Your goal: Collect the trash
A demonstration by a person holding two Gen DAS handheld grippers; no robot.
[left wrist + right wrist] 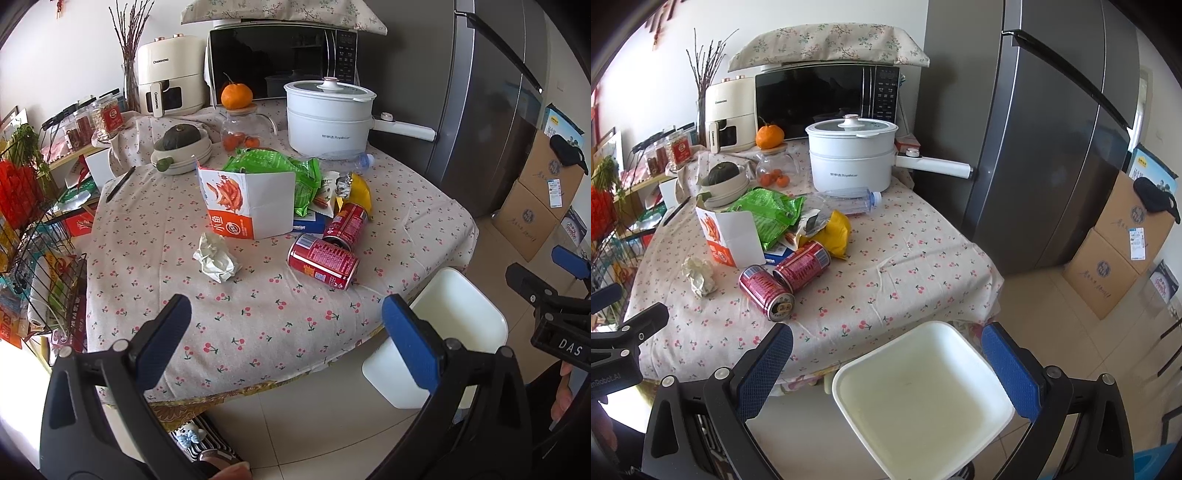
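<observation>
Trash lies on the cherry-print tablecloth [258, 325]: a crumpled white paper [216, 258], two red cans on their sides [323, 261] [345, 222], an orange-and-white snack box [247, 206], a green wrapper [280, 166], a yellow wrapper [360, 192] and a clear plastic bottle [851, 195]. A white empty bin [916, 398] stands on the floor at the table's near corner. My left gripper [286, 332] is open and empty above the table's near edge. My right gripper [886, 365] is open and empty over the bin. The cans [766, 290] and paper [699, 277] lie ahead to its left.
A white electric pot [327, 122], a glass jar with an orange on its lid [240, 125], a bowl with a squash [181, 147], a microwave [280, 62] and an air fryer [170, 81] stand at the back. A grey fridge [1041, 147] and cardboard boxes [1115, 251] are right. A wire rack [33, 258] is left.
</observation>
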